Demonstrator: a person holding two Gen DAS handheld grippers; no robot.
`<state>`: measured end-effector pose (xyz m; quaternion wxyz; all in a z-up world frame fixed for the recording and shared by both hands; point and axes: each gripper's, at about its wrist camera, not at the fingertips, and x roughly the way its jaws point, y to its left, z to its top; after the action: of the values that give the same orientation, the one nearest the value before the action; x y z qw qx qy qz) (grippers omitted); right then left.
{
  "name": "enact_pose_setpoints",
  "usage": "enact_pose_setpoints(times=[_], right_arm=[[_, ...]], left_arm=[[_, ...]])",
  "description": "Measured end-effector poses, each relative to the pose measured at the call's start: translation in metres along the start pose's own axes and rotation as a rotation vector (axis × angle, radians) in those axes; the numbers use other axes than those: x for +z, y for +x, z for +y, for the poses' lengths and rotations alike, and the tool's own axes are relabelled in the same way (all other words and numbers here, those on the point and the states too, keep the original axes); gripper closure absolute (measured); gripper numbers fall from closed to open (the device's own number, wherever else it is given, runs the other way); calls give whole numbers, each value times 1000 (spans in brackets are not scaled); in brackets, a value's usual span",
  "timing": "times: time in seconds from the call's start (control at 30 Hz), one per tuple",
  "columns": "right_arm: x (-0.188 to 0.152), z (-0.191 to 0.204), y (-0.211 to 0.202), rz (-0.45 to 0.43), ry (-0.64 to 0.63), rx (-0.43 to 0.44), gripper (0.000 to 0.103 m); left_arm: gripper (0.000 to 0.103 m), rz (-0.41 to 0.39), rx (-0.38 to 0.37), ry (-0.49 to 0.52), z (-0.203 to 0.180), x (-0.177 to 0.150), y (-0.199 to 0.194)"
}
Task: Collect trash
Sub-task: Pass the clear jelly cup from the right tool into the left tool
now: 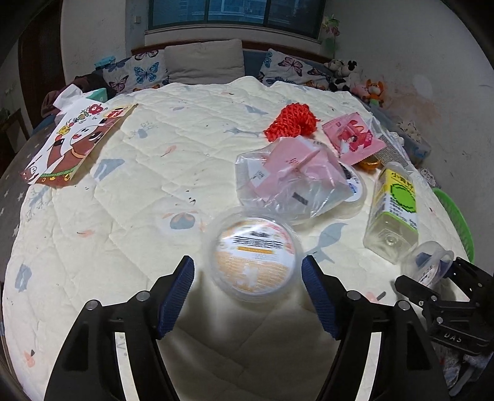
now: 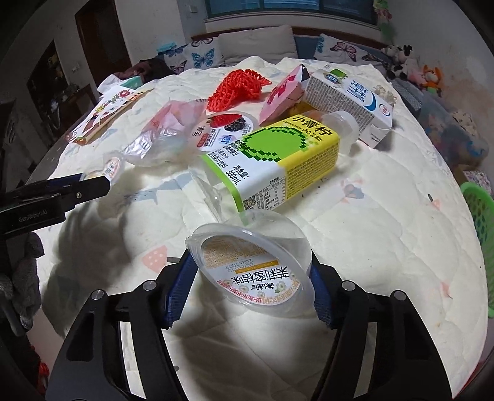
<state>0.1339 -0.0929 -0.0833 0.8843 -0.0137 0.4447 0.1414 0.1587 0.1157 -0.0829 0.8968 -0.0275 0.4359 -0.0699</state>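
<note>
Right tongs [image 2: 251, 288] pinching a tipped clear cup [image 2: 250, 268] over the bed [image 2: 386, 222], left tongs [image 1: 248, 285] spread around an orange-lidded cup [image 1: 253, 253], bottle [image 2: 278, 154] at twelve o'clock; slick, tilted plastic likely to squirt free under a hard squeeze.

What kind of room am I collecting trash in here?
Most likely a bedroom: the litter lies on a quilted bedspread, with butterfly-print pillows against a headboard under a window, and plush toys piled in the corner.
</note>
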Motion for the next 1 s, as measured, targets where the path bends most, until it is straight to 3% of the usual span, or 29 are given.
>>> enact_pose_setpoints(times=[0.1, 0.43, 0.6, 1.0], right_arm=[[-1, -1, -5, -8, -4, 17, 37], [-2, -8, -25, -27, -8, 49, 37], [-3, -15, -36, -41, -9, 44, 37], [-11, -51, -64, -85, 54, 33, 37]], left_arm=[[27, -7, -2, 9, -2, 0, -2], [27, 27, 42, 89, -8, 7, 15], [37, 31, 38, 73, -6, 8, 19], [38, -31, 21, 59, -13, 0, -15]])
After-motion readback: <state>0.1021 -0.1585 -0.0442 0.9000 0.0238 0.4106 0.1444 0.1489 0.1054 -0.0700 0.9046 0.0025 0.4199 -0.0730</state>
